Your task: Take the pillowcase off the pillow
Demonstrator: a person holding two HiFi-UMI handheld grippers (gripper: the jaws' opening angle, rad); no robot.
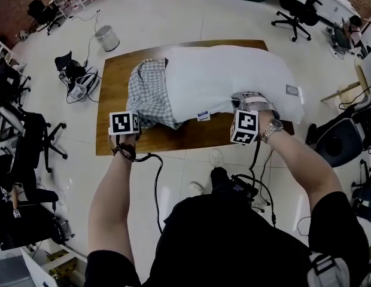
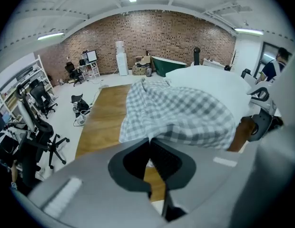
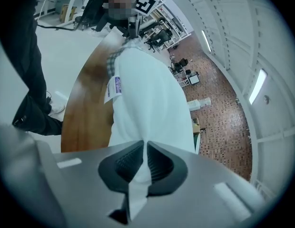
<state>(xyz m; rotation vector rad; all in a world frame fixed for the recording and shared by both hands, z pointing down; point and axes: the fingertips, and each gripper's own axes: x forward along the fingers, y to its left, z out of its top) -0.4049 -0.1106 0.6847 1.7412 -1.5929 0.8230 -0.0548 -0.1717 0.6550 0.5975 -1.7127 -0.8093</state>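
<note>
A white pillow [image 1: 233,79] lies along a wooden table [image 1: 119,70]. A grey-and-white checked pillowcase [image 1: 151,91] is bunched over its left end and leaves most of the pillow bare. My left gripper [image 1: 133,124] is at the near left corner of the checked cloth. In the left gripper view it [image 2: 148,139] is shut, with the hem of the pillowcase [image 2: 185,113] pinched at its tips. My right gripper [image 1: 248,103] is at the pillow's near right side. In the right gripper view it [image 3: 145,144] is shut on a fold of the pillow [image 3: 147,99], and white cloth runs down between the jaws.
A small label [image 1: 203,116] hangs from the pillow's near edge. On the floor stand a bin [image 1: 106,38] at the back left, gear and cables [image 1: 81,82] left of the table, and office chairs [image 1: 296,8] [image 1: 24,136]. The person stands at the table's front edge.
</note>
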